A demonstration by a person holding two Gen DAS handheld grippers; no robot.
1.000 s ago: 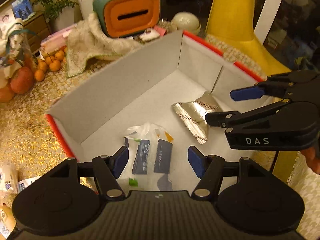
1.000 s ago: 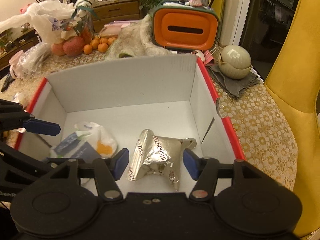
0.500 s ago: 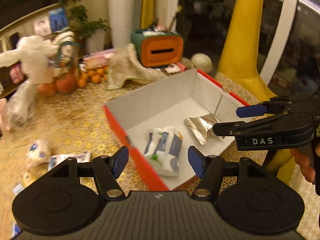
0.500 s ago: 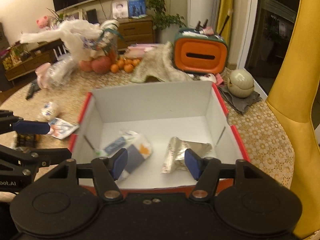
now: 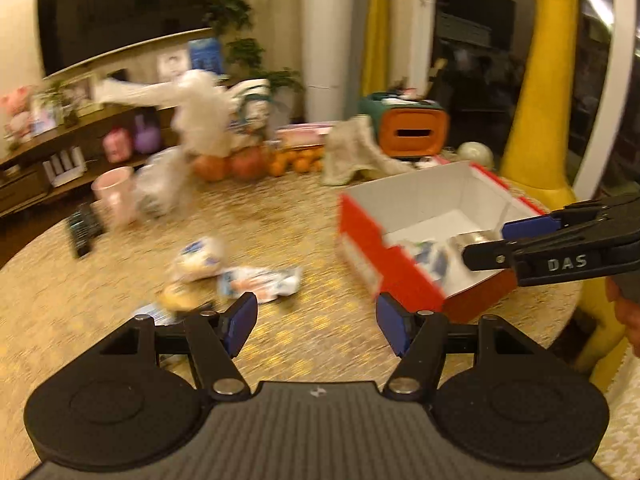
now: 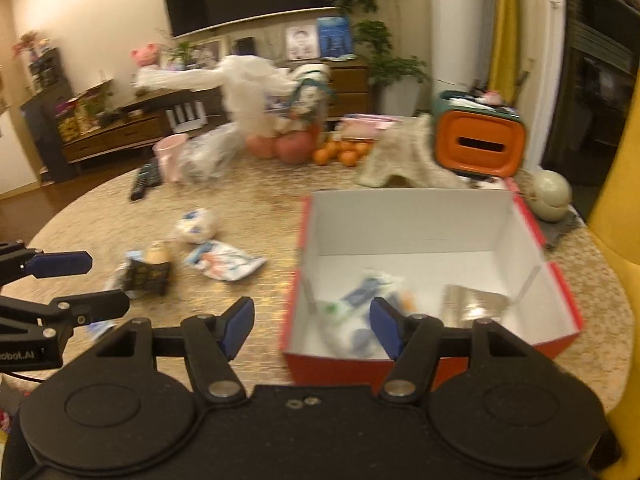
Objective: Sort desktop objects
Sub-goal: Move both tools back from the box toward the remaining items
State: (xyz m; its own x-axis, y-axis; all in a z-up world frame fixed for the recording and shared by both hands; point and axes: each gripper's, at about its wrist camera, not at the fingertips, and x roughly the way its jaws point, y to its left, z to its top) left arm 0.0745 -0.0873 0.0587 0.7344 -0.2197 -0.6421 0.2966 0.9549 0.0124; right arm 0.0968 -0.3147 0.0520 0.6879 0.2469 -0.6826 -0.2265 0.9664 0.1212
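Note:
A red box with white inside (image 6: 404,216) (image 5: 360,236) sits on the right of the table. In it lie a white-and-blue packet (image 6: 360,296) and a silver foil packet (image 6: 472,300). My left gripper (image 5: 312,322) is open and empty, held above the table left of the box. My right gripper (image 6: 312,324) is open and empty, above the box's near left corner. Loose packets lie on the table: a round white-blue one (image 6: 196,224), a flat white-blue-orange one (image 6: 224,260), and a dark packet (image 6: 146,276).
At the back stand an orange tissue holder (image 6: 480,148), a beige cloth (image 6: 404,156), oranges (image 6: 340,154), plastic bags (image 6: 208,156), a pink cup (image 6: 170,156) and a remote (image 6: 144,180). A yellow chair (image 6: 624,208) is at the right.
Both grippers have pulled up and back out of the box, leaving the two packets inside. The left gripper has swung left, bringing the loose packets on the table into view.

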